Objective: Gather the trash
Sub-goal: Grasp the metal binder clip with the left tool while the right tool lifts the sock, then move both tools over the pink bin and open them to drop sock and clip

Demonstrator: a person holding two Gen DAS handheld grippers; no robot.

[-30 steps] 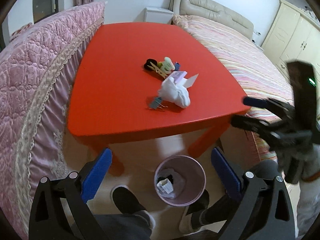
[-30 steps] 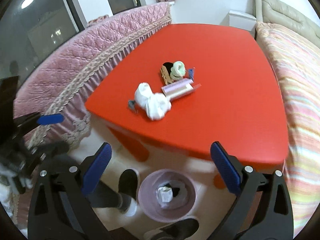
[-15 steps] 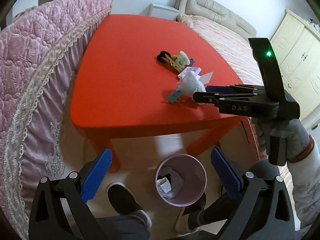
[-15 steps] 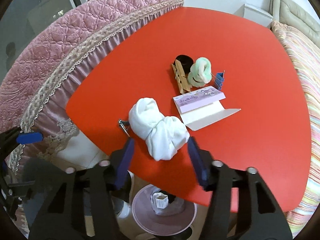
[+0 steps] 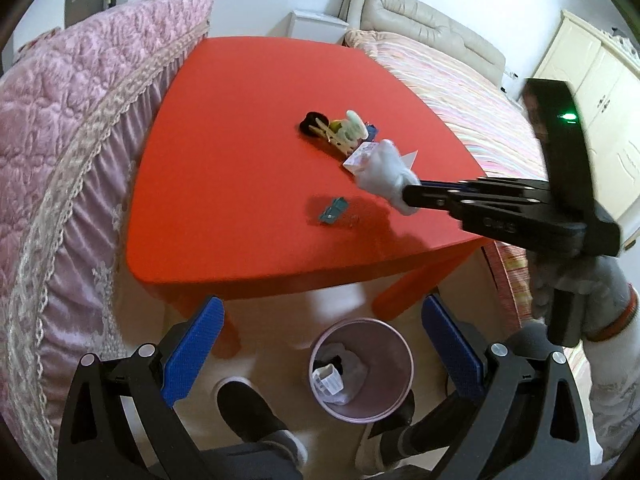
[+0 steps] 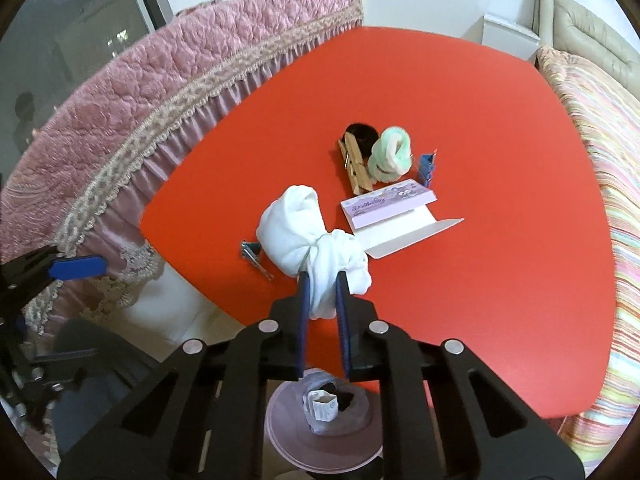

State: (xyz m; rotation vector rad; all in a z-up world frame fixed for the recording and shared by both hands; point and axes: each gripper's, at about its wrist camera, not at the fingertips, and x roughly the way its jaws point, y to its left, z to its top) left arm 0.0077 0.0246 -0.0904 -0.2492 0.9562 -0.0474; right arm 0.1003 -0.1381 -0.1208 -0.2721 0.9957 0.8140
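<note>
Tissue wad [image 6: 320, 248] — pinched between right tongs [image 6: 323, 300] — over table [image 6: 500, 152].

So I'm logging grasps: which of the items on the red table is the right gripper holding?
The white cloth bundle. The right gripper is shut on its near end; the clothespin, box and clips lie untouched.

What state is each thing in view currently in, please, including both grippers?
Right gripper: shut on the white cloth bundle.
White cloth bundle: knotted, gripped at one end.
Left gripper: open, empty.
Trash bin: upright, partly filled.
Purple card box: flap open, flat on the table.
Wooden clothespin: lying flat.
</note>
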